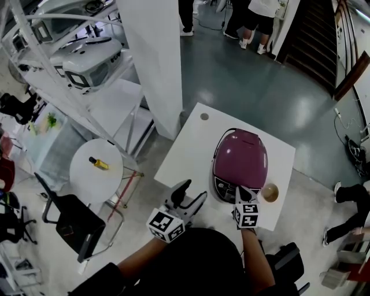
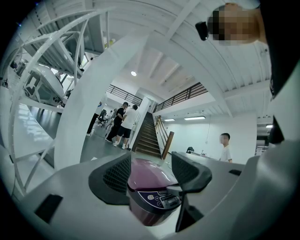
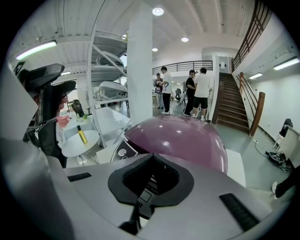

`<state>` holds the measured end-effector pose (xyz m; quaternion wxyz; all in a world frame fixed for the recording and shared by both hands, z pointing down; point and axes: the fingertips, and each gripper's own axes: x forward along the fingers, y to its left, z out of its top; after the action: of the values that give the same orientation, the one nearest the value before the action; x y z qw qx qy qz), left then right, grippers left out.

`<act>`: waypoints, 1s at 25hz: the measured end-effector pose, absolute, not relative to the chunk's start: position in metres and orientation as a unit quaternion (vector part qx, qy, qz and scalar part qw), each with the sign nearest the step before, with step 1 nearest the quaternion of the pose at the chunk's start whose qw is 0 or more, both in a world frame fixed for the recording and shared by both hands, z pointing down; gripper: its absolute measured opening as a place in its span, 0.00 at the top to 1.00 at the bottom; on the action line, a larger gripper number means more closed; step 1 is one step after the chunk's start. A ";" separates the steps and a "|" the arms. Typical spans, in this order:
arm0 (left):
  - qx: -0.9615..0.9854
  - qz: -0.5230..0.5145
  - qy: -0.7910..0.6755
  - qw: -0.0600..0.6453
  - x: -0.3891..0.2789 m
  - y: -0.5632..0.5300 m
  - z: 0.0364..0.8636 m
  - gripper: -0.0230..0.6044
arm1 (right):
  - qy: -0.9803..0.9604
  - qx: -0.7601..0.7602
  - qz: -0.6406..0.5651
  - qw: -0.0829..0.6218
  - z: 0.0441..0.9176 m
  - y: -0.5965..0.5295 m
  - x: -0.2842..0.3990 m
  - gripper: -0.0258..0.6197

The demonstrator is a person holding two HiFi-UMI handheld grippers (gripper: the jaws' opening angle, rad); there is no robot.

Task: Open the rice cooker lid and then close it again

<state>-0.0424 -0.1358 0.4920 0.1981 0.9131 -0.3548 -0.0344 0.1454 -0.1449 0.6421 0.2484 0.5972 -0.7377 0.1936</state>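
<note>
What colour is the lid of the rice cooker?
The lid is shiny purple; the right gripper view shows it best.

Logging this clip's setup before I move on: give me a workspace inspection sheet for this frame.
Surface: white table, round hole far side.
Job's things: purple cooker, lid closed.
Clutter: small bowl right of cooker.
Grippers: left gripper open, empty, at table's near edge; right gripper shut at cooker's front panel, contact unclear.
Cables: loose cable on floor, far right.
Surroundings: pillar, round table with bottle, chair, people, stairs.
</note>
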 end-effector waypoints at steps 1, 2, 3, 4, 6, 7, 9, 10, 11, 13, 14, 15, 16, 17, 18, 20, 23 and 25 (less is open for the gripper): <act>0.914 -0.033 -0.354 0.197 -0.043 -0.135 0.493 0.57 | -0.737 0.598 0.192 0.249 0.642 -0.145 0.145 0.96; 0.914 -0.031 -0.354 0.196 -0.043 -0.135 0.493 0.57 | -0.737 0.598 0.192 0.249 0.643 -0.145 0.145 0.96; 0.914 -0.031 -0.354 0.197 -0.044 -0.134 0.494 0.57 | -0.737 0.599 0.191 0.249 0.643 -0.145 0.144 0.96; 0.913 -0.030 -0.355 0.198 -0.045 -0.133 0.495 0.57 | -0.737 0.599 0.191 0.248 0.643 -0.144 0.144 0.96; 0.911 -0.031 -0.359 0.200 -0.047 -0.133 0.495 0.57 | -0.737 0.599 0.187 0.250 0.643 -0.144 0.144 0.96; 0.911 -0.031 -0.360 0.200 -0.047 -0.133 0.495 0.57 | -0.737 0.600 0.184 0.251 0.642 -0.144 0.144 0.96; 0.911 -0.030 -0.360 0.200 -0.048 -0.133 0.496 0.57 | -0.736 0.602 0.181 0.251 0.643 -0.144 0.145 0.96; 0.911 -0.029 -0.360 0.200 -0.048 -0.134 0.496 0.57 | -0.736 0.603 0.181 0.250 0.644 -0.144 0.145 0.96; 0.911 -0.028 -0.359 0.200 -0.047 -0.134 0.497 0.57 | -0.736 0.602 0.183 0.249 0.644 -0.144 0.145 0.96; 0.911 -0.026 -0.358 0.202 -0.047 -0.136 0.498 0.57 | -0.737 0.601 0.183 0.249 0.643 -0.145 0.144 0.96; 0.911 -0.027 -0.358 0.203 -0.047 -0.136 0.498 0.57 | -0.738 0.600 0.181 0.250 0.643 -0.146 0.144 0.96; 0.911 -0.028 -0.357 0.202 -0.046 -0.136 0.498 0.57 | -0.738 0.600 0.179 0.252 0.643 -0.146 0.143 0.96; 0.912 -0.028 -0.356 0.202 -0.045 -0.135 0.498 0.57 | -0.738 0.600 0.178 0.252 0.642 -0.145 0.143 0.96; 0.913 -0.028 -0.355 0.201 -0.044 -0.135 0.498 0.57 | -0.737 0.601 0.178 0.251 0.641 -0.145 0.143 0.96; 0.913 -0.027 -0.354 0.200 -0.043 -0.134 0.498 0.57 | -0.737 0.603 0.177 0.248 0.640 -0.144 0.144 0.96; 0.915 -0.025 -0.352 0.197 -0.042 -0.134 0.499 0.57 | -0.737 0.606 0.174 0.242 0.638 -0.145 0.144 0.96; 0.914 -0.024 -0.352 0.202 -0.042 -0.135 0.499 0.57 | -0.738 0.606 0.173 0.242 0.637 -0.146 0.144 0.96; 0.913 -0.027 -0.351 0.208 -0.042 -0.135 0.496 0.57 | -0.737 0.606 0.170 0.245 0.635 -0.146 0.144 0.96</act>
<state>-0.0419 -0.1353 0.4961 0.2084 0.9125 -0.3509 -0.0267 0.1436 -0.1461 0.6353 0.2446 0.6063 -0.7373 0.1703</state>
